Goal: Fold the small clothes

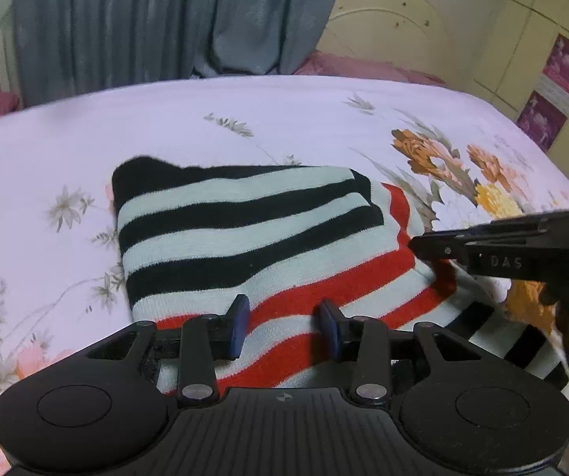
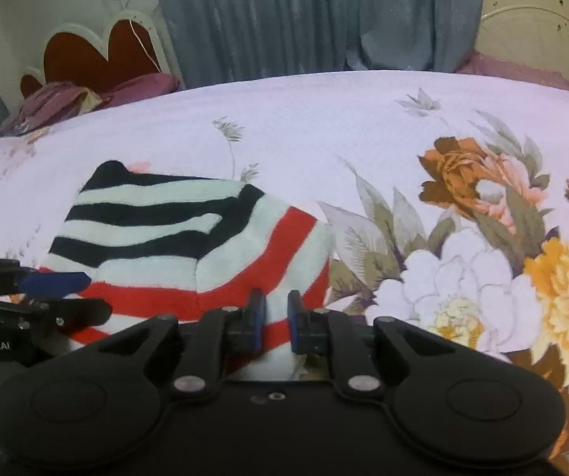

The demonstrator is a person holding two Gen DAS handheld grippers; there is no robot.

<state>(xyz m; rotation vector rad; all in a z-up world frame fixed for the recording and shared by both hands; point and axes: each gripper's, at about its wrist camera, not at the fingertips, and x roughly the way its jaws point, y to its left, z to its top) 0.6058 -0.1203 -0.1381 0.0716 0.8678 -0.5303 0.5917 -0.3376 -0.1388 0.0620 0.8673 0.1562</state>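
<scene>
A small knitted garment (image 1: 245, 234) with black, white and red stripes lies partly folded on the flowered bed sheet (image 1: 245, 119); it also shows in the right wrist view (image 2: 173, 246). My left gripper (image 1: 284, 325) hovers over its near red-striped edge, jaws apart, holding nothing. My right gripper (image 2: 276, 317) sits over the garment's near right corner, fingers a narrow gap apart with red and white cloth showing between them; I cannot tell if it grips. The right gripper shows from the side in the left view (image 1: 423, 246), the left gripper in the right view (image 2: 86, 293).
Grey-blue curtains (image 1: 165, 20) hang behind the bed. A red heart-shaped headboard (image 2: 98, 55) and pink pillows (image 2: 66, 95) are at the far left. Cream cabinets (image 1: 522, 39) stand at the right. Bare sheet lies beyond and right of the garment.
</scene>
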